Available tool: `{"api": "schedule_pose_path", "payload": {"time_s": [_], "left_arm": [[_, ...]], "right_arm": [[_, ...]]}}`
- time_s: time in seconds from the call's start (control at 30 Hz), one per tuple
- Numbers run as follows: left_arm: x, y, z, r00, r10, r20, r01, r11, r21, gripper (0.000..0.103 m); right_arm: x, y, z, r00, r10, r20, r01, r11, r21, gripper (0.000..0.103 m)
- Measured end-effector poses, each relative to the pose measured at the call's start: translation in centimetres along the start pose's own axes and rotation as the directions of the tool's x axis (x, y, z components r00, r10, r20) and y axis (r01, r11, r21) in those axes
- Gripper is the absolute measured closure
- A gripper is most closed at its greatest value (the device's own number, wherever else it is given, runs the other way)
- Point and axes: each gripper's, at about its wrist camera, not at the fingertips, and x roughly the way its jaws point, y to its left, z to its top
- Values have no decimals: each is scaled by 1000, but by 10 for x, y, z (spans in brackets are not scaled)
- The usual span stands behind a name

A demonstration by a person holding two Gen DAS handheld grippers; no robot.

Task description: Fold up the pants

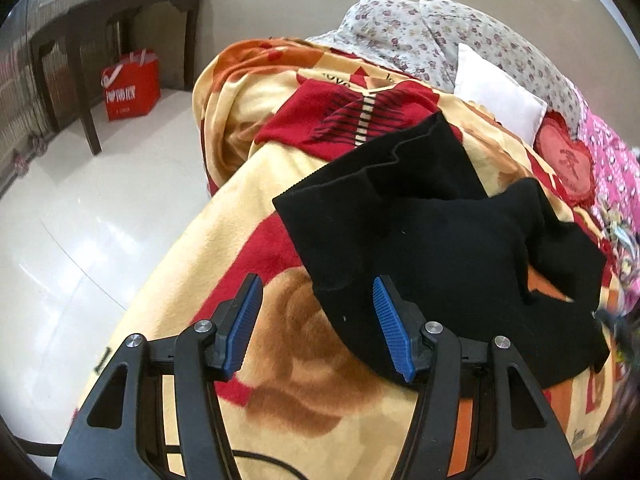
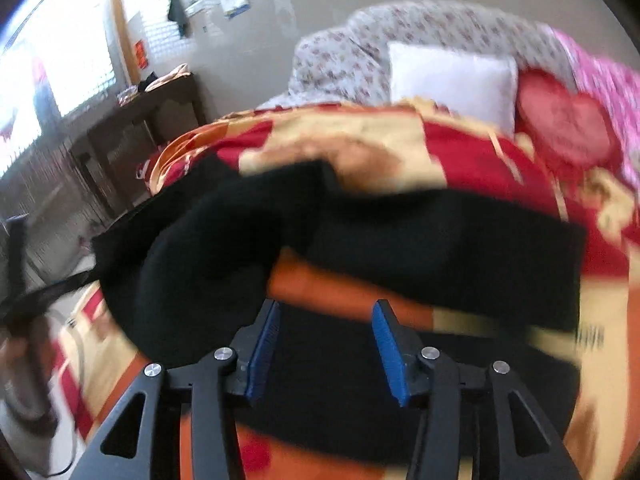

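Note:
Black pants [image 1: 432, 240] lie crumpled on a yellow, red and orange blanket [image 1: 304, 360] on the bed. My left gripper [image 1: 318, 324] is open, with its blue pads [image 1: 390, 328] just above the pants' near edge; the right pad is over the black cloth. In the blurred right wrist view the same pants [image 2: 400, 248] spread across the blanket [image 2: 460, 148], with one part bunched at the left. My right gripper [image 2: 326, 344] is open over black cloth and holds nothing.
A red knit cloth [image 1: 344, 120] lies beyond the pants. A white pillow [image 1: 496, 92], a red heart cushion [image 1: 564, 160] and floral bedding [image 1: 400, 32] sit at the bed's head. The bed's left edge drops to a shiny floor, where a dark table [image 1: 112, 12] and red bag [image 1: 132, 84] stand.

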Motion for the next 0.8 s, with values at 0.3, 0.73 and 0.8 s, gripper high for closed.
{"api": "schedule_pose_path", "payload": {"time_s": [0.3,0.73,0.8], "left_arm": [[23,-26,6,999,-15,-29,17,998,64,46],[25,-25,14,995,-97,-18,97,995,1,89],[14,-25,13,995,-102,5,102,995,13,90]], "right_arm": [[-27,-60,-82,994,-43,-102,68,965,254,57],[0,-89,-58,996,63,61,-81,920,383,93],[-9,-85,-54,995,54,89,-83,929,361,95]]}}
